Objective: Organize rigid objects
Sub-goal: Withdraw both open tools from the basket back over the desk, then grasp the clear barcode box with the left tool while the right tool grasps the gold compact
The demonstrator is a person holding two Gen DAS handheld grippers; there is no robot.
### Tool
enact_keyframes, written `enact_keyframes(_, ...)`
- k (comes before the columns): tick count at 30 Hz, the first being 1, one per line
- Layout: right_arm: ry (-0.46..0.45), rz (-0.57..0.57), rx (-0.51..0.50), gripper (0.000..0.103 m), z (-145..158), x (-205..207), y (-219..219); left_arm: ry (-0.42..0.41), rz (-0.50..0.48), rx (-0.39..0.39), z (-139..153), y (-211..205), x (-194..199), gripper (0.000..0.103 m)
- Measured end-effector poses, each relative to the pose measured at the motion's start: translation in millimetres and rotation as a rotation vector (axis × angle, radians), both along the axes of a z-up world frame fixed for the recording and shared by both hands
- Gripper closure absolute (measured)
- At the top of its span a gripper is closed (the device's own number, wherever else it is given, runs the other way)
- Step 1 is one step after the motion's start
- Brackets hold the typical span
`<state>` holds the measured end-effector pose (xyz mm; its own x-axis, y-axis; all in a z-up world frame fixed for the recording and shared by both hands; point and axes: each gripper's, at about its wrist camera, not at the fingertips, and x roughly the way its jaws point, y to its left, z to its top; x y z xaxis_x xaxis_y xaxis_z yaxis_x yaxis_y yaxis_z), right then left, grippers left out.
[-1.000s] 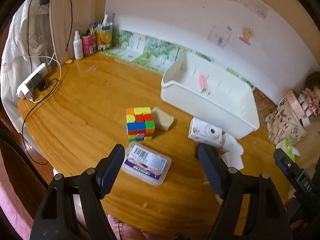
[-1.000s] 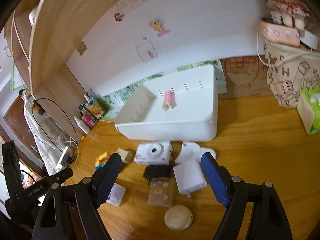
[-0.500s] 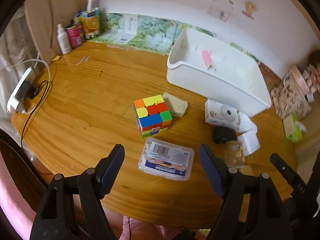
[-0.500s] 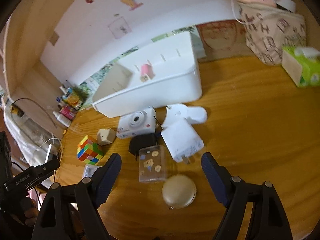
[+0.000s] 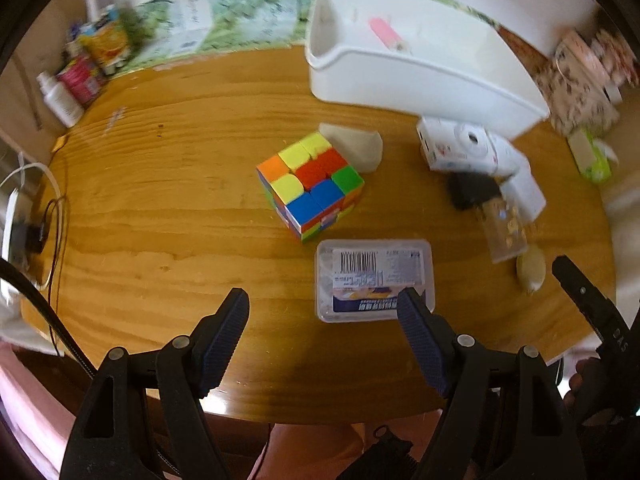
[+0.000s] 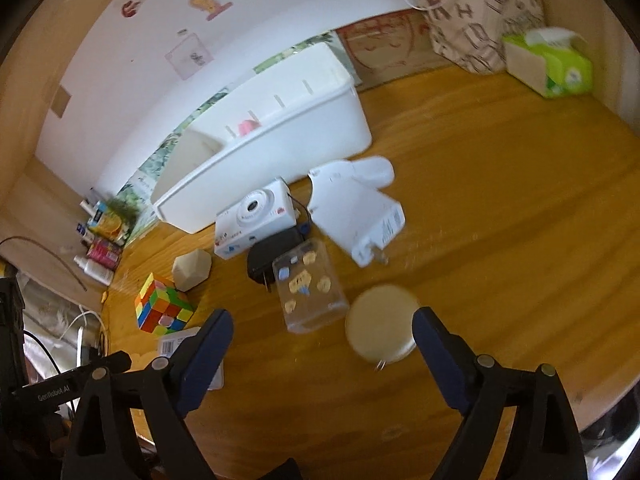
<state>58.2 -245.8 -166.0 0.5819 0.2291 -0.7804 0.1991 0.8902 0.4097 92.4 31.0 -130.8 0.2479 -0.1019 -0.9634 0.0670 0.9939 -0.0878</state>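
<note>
Fingers on both grippers are spread wide with nothing between the pads; the right gripper (image 6: 322,336) has just been opening its jaws further and they're empty, while the left gripper (image 5: 322,316) hangs over the near edge of the wooden table (image 5: 160,208). The relation that matters: the clear plastic card box (image 5: 374,278) lies just ahead of the left fingers but off toward the right one, whose tip overlaps the box's near corner in the left view. Its long axis runs side to side, roughly parallel to the gap between the fingers, so I'd guess the left hand needs to shift right or roll before closing. For the right hand, the round beige compact (image 6: 382,324) sits just ahead, toward its right finger, with the clear sticker case (image 6: 308,284) ahead toward the middle, long axis pointing away. So left is nearer the card box and puzzle cube (image 5: 310,188), right nearer the compact. Count of loose stuff on the table: one cube, one beige faceted block (image 5: 354,148), one card box, one white toy camera (image 6: 254,218), one black plug adapter (image 6: 272,254), one sticker case, one compact, one white charger (image 6: 356,216) and one more white piece I can't make out behind it. One white bin (image 6: 272,136) stands at the back with one pink item (image 5: 386,34) already inside.
</note>
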Motion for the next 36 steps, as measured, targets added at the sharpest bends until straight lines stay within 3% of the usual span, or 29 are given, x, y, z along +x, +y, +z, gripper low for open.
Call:
enact_keyframes(10,0.017,-0.166,-0.038,0.012,-23,-24,18,0.108,-0.254,-0.044,-19,-21,9,0.024)
enact_keyframes(14,0.009,-0.197,-0.071,0.012,-29,-27,21,0.161,-0.309,-0.048,-26,-32,11,0.022)
enact_keyframes(25,0.015,-0.248,-0.149,0.011,-44,-32,18,0.253,-0.289,-0.073,-37,-51,27,0.014)
enact_keyframes(36,0.004,-0.226,-0.229,0.011,-46,-20,15,0.260,-0.265,0.020,-41,-70,35,0.005)
